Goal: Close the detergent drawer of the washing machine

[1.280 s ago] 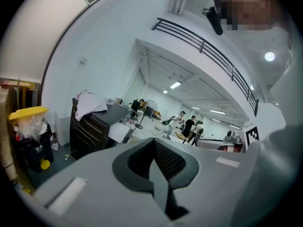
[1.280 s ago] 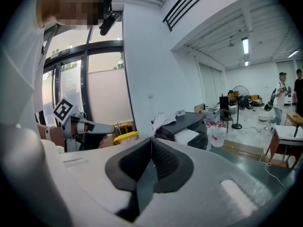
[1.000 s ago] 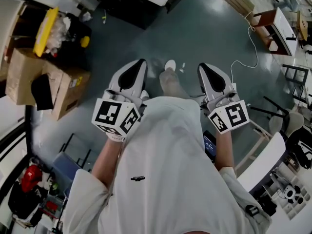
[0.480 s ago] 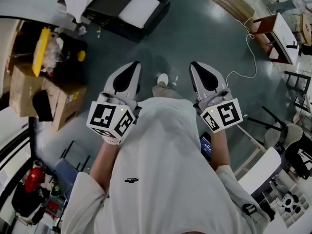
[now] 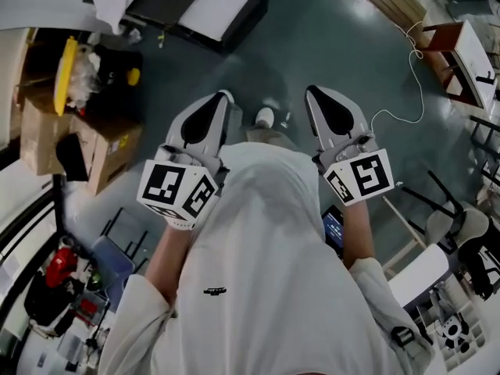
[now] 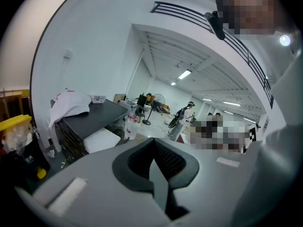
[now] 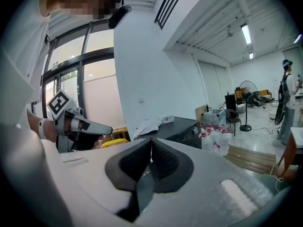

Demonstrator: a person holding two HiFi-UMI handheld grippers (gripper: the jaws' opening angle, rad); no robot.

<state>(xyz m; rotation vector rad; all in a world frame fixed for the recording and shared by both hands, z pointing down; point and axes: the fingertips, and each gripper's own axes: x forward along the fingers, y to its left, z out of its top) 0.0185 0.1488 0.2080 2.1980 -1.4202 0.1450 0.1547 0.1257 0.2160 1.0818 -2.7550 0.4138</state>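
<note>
No washing machine or detergent drawer can be made out in any view. In the head view I look straight down at a person's white shirt and the grey floor. The left gripper and the right gripper are held side by side in front of the body, pointing forward and holding nothing. In the left gripper view the black pads meet with no gap, facing a dark cabinet with a white cloth on it. In the right gripper view the pads also meet, and the left gripper shows at the left.
Cardboard boxes and a yellow item sit at the left. A dark cabinet with a white panel lies ahead. A white cable runs to a red-brown stand at the right. Bottles and distant people stand in the hall.
The head view has shifted a little, bringing more of the dark cabinet into the top of the picture. Both grippers keep the same pose side by side, still shut.
</note>
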